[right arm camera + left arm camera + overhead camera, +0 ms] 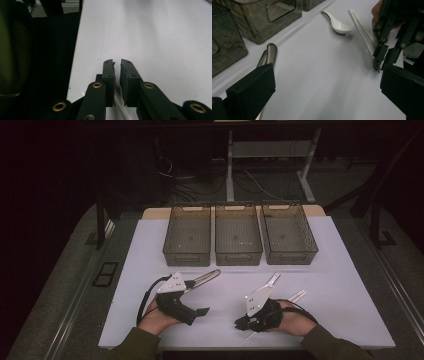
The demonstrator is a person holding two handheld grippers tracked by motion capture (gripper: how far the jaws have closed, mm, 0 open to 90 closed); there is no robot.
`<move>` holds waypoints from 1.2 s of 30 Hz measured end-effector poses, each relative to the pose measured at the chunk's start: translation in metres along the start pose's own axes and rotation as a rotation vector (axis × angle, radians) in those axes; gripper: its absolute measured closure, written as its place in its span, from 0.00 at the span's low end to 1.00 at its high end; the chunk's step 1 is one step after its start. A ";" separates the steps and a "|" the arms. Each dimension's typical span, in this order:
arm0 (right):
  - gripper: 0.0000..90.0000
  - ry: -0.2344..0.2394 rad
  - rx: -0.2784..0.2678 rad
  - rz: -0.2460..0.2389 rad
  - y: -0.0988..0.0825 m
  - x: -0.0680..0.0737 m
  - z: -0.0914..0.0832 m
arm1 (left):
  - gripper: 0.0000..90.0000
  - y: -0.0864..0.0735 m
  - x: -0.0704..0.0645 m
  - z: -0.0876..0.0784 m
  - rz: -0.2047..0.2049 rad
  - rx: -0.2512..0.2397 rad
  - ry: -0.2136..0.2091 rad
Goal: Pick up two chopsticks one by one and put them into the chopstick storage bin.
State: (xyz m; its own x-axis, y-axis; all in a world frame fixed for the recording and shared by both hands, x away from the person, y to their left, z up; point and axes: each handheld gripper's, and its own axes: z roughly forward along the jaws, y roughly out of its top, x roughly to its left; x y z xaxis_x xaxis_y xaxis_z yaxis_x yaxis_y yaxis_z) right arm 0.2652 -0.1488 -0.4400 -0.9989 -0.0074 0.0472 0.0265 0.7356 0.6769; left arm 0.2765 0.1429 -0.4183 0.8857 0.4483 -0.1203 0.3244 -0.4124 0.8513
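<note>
The right gripper (243, 322) is nipping a white chopstick (364, 37) lying at the table's (350, 285) five o'clock, jaws nearly together around it. The left gripper (202, 311), at seven o'clock, is hanging wide apart, empty. Advice: be squeezing squarely before lifting, lest the chopstick pivot.

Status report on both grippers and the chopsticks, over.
Left gripper open, beside metal spoon. Right gripper nearly closed over chopsticks, grip not confirmed. White spoon lies apart, nothing blocking.
</note>
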 end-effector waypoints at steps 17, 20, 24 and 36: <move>0.94 0.004 0.019 -0.046 0.001 -0.004 0.007 | 0.00 0.000 0.000 0.000 0.001 -0.001 0.003; 0.96 -0.010 0.021 -0.045 0.003 -0.011 0.008 | 0.00 0.000 0.000 0.000 0.001 -0.002 0.003; 0.98 -0.019 0.029 -0.030 0.007 -0.016 0.010 | 0.00 0.000 0.000 -0.001 0.001 0.001 0.003; 0.90 -0.045 -0.014 0.008 0.010 -0.030 0.002 | 0.00 0.000 0.001 -0.002 -0.001 -0.004 0.003</move>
State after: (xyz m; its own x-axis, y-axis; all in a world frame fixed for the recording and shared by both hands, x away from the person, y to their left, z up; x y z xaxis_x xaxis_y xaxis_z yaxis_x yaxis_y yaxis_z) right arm 0.2958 -0.1395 -0.4362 -0.9994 0.0291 0.0192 0.0343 0.7259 0.6870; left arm 0.2765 0.1448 -0.4173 0.8844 0.4512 -0.1192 0.3237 -0.4092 0.8531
